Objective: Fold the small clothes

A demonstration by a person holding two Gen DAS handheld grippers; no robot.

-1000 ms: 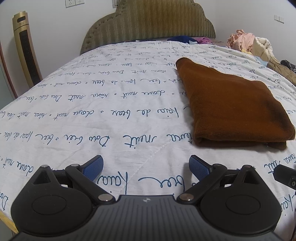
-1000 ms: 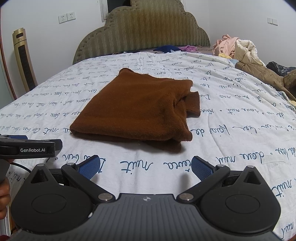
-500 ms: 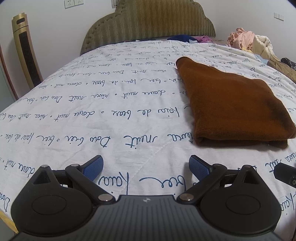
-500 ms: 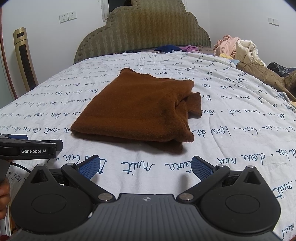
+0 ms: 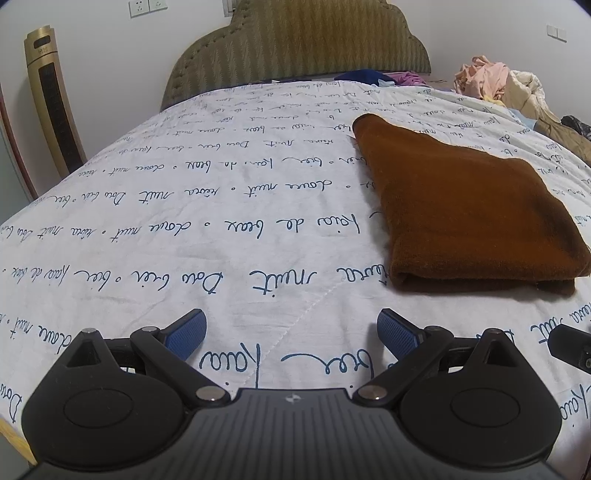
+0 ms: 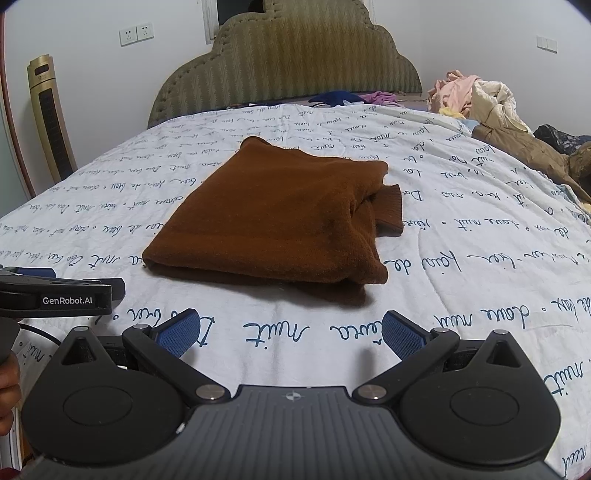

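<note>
The brown sweater (image 6: pixel 273 214) lies folded into a thick rectangle on the bed's white quilt (image 6: pixel 461 288), which is printed with blue handwriting. From your right gripper (image 6: pixel 290 332) it sits straight ahead at twelve o'clock, apart from the fingertips, its folded edge toward you and a ribbed cuff (image 6: pixel 389 208) poking out of the stack at about one o'clock. From your left gripper (image 5: pixel 291 330) the same sweater (image 5: pixel 465 206) lies at about two o'clock, also clear of the fingers.

Your right gripper's blue-padded fingers (image 6: pixel 177 330) stand wide apart with nothing between them but quilt. Your left gripper's fingers (image 5: pixel 186 332) are spread just as wide and hold nothing. Both hover low over the near edge of the bed. In the right wrist view, your left gripper's black body (image 6: pixel 55 295), marked GenRobot.AI, reaches in at nine o'clock, and part of your hand (image 6: pixel 7 391) shows below it at the picture's edge. In the left wrist view, a dark bit of the right gripper (image 5: pixel 569 349) shows at three o'clock.

Farther out, an olive padded headboard (image 6: pixel 288 62) rises at twelve o'clock, with dark blue and purple clothes (image 6: pixel 351 98) just in front of it. A heap of pink, cream and tan clothing (image 6: pixel 491 103) sits at two o'clock. A gold tower fan (image 6: pixel 50 118) stands against the wall at ten o'clock, beneath wall sockets (image 6: pixel 136 34).
</note>
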